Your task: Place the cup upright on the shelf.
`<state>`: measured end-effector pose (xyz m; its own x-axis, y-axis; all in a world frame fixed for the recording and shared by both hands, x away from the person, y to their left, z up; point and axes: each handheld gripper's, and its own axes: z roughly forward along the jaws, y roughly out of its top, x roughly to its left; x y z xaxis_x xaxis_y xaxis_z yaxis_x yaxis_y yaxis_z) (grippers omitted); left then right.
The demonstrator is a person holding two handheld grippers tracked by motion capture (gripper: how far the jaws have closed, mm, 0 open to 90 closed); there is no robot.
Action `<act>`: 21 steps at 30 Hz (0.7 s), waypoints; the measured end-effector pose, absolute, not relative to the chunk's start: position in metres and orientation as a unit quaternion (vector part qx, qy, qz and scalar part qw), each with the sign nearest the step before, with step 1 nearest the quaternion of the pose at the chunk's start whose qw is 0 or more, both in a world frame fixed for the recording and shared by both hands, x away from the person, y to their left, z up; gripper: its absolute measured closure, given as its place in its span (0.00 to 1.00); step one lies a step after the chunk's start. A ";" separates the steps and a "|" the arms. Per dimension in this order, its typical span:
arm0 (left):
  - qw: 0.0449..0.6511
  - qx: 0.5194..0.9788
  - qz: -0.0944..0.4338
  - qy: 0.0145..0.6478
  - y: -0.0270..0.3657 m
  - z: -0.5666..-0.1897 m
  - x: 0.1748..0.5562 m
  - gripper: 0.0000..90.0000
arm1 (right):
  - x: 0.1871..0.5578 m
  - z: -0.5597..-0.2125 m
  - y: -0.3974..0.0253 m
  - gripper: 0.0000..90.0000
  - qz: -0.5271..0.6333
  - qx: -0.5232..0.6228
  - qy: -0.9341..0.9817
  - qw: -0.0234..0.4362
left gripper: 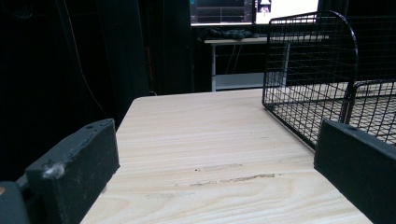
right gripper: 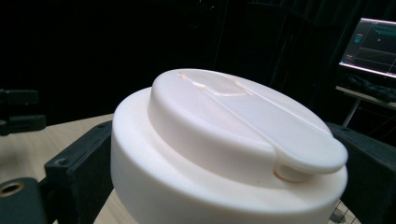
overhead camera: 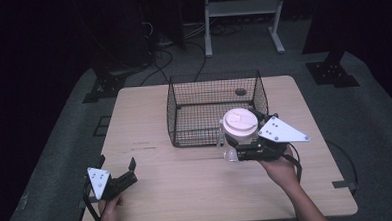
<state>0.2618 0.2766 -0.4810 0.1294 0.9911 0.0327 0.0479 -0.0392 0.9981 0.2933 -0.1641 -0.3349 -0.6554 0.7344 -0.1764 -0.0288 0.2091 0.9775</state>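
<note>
The right hand-held gripper (overhead camera: 235, 148) is clenched on a clear cup with a white lid (overhead camera: 240, 122), its black jaws pressed against either side just under the lid, as the right gripper view (right gripper: 224, 154) confirms. The cup hangs above the tabletop (overhead camera: 187, 191), right at the near wall of the black wire basket (overhead camera: 176, 116) just beyond the jaws. The grip sits high on the cup, so a squeeze on the thin clear wall could pop the lid or let the cup slip down. If it goes forward too low, its base may catch the basket's rim and tip. Far off to the side, the left hand-held gripper (overhead camera: 119, 170) rests released and empty on the tabletop.
</note>
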 end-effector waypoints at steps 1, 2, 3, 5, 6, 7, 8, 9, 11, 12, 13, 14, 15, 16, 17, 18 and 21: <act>0.509 0.553 0.463 0.470 0.277 -0.481 0.262 0.00 | 0.295 -0.333 -0.163 0.05 0.576 0.251 0.703 0.333; 0.510 0.552 0.463 0.471 0.277 -0.481 0.262 0.00 | 0.295 -0.333 -0.163 0.05 0.576 0.251 0.703 0.333; 0.510 0.552 0.462 0.471 0.277 -0.481 0.262 0.00 | 0.297 -0.331 -0.162 0.05 0.575 0.251 0.703 0.335; 0.510 0.552 0.462 0.470 0.277 -0.481 0.262 0.00 | 0.301 -0.327 -0.159 0.05 0.574 0.250 0.705 0.334; 0.509 0.552 0.463 0.470 0.277 -0.481 0.262 0.00 | 0.302 -0.326 -0.158 0.05 0.573 0.249 0.705 0.336; 0.509 0.553 0.463 0.470 0.277 -0.481 0.262 0.00 | 0.304 -0.324 -0.157 0.05 0.572 0.249 0.705 0.336; 0.508 0.553 0.463 0.470 0.277 -0.481 0.262 0.00 | 0.306 -0.323 -0.156 0.05 0.574 0.249 0.705 0.335; 0.509 0.553 0.463 0.470 0.277 -0.481 0.262 0.00 | 0.307 -0.322 -0.155 0.05 0.575 0.249 0.704 0.333; 0.508 0.554 0.462 0.471 0.277 -0.481 0.262 0.00 | 0.310 -0.318 -0.153 0.05 0.576 0.246 0.705 0.333; 0.509 0.553 0.462 0.471 0.277 -0.481 0.262 0.00 | 0.311 -0.315 -0.151 0.05 0.574 0.246 0.705 0.335; 0.508 0.554 0.463 0.470 0.277 -0.481 0.262 0.00 | 0.313 -0.313 -0.149 0.05 0.574 0.245 0.705 0.338; 0.508 0.553 0.463 0.471 0.277 -0.481 0.262 0.00 | 0.315 -0.311 -0.148 0.05 0.574 0.244 0.706 0.337; 0.508 0.552 0.464 0.471 0.276 -0.481 0.262 0.00 | 0.317 -0.309 -0.146 0.05 0.574 0.243 0.706 0.338; 0.507 0.554 0.464 0.470 0.276 -0.481 0.262 0.00 | 0.320 -0.307 -0.144 0.05 0.572 0.243 0.706 0.339; 0.507 0.554 0.464 0.470 0.276 -0.481 0.262 0.00 | 0.322 -0.305 -0.142 0.05 0.570 0.243 0.707 0.341; 0.507 0.554 0.464 0.470 0.276 -0.481 0.262 0.00 | 0.325 -0.303 -0.141 0.05 0.568 0.243 0.708 0.342; 0.508 0.554 0.463 0.471 0.276 -0.481 0.262 0.00 | 0.332 -0.298 -0.136 0.05 0.564 0.244 0.708 0.349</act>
